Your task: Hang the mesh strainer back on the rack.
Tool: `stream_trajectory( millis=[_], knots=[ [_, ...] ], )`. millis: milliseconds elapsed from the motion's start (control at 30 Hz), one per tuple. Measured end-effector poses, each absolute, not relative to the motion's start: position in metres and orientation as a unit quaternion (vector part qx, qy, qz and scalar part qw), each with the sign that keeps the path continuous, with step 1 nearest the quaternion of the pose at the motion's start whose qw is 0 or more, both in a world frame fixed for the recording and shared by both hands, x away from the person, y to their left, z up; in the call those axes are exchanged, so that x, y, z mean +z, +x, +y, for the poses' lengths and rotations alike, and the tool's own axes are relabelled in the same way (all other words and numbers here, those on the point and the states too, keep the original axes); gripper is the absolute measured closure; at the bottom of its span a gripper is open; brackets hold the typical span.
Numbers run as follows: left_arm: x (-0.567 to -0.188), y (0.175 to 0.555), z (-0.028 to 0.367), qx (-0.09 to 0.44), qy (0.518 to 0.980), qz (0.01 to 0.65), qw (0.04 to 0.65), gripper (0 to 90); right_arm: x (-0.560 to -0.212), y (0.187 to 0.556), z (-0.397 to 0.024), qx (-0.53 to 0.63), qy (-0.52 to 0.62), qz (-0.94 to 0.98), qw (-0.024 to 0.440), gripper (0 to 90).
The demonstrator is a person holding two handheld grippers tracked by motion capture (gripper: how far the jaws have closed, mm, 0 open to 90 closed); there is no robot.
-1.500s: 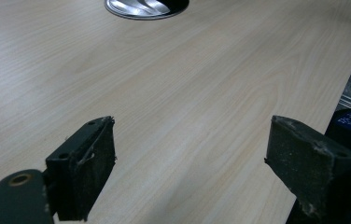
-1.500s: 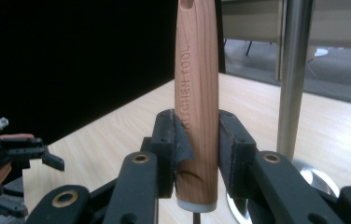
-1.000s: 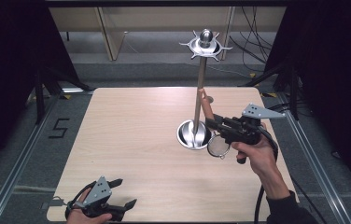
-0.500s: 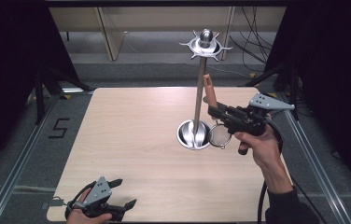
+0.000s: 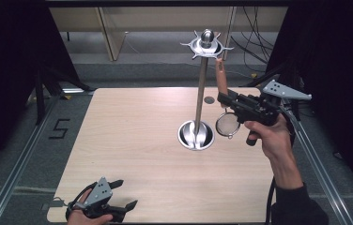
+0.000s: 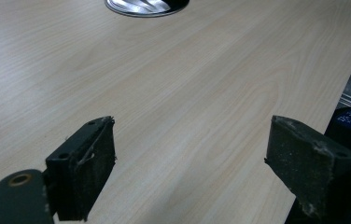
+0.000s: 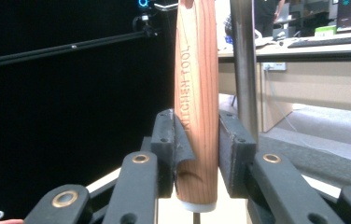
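A small mesh strainer with a wooden handle [image 5: 220, 76] and round mesh bowl [image 5: 226, 124] hangs upright in the air, held by its handle [image 7: 196, 102] in my right gripper [image 5: 223, 98]. Its jaws are shut on the wood, seen close up in the right gripper view [image 7: 196, 140]. The handle's top reaches near the hooked crown [image 5: 206, 44] of a metal hanging stand, whose pole [image 5: 201, 93] rises from a round steel base [image 5: 196, 136]. My left gripper [image 5: 124, 193] rests open at the table's near left corner, nothing between its pads [image 6: 89, 163].
The light wooden table [image 5: 132, 136] has open surface left of the stand. A small round mark [image 5: 209, 100] lies behind the pole. Metal rails run along both table sides, with cables and shelving beyond the far edge.
My right gripper has lifted the strainer upward and slightly away, bringing the handle's top up towards the stand's crown. The left gripper stayed still.
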State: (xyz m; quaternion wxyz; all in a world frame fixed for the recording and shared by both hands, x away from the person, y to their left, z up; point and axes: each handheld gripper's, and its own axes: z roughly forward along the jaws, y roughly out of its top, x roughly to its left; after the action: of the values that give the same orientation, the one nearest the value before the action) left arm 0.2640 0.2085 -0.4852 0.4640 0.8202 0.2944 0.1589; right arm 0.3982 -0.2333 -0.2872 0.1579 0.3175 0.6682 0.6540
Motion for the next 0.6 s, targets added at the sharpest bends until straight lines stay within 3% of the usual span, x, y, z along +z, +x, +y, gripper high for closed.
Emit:
stream_trajectory(
  millis=[600],
  knots=[
    [-0.485,0.264,0.209,0.160,0.821,0.294,0.463,15.2,-0.280,0.414,-0.232,0.648,0.328,0.669,0.157,71.4]
  ],
)
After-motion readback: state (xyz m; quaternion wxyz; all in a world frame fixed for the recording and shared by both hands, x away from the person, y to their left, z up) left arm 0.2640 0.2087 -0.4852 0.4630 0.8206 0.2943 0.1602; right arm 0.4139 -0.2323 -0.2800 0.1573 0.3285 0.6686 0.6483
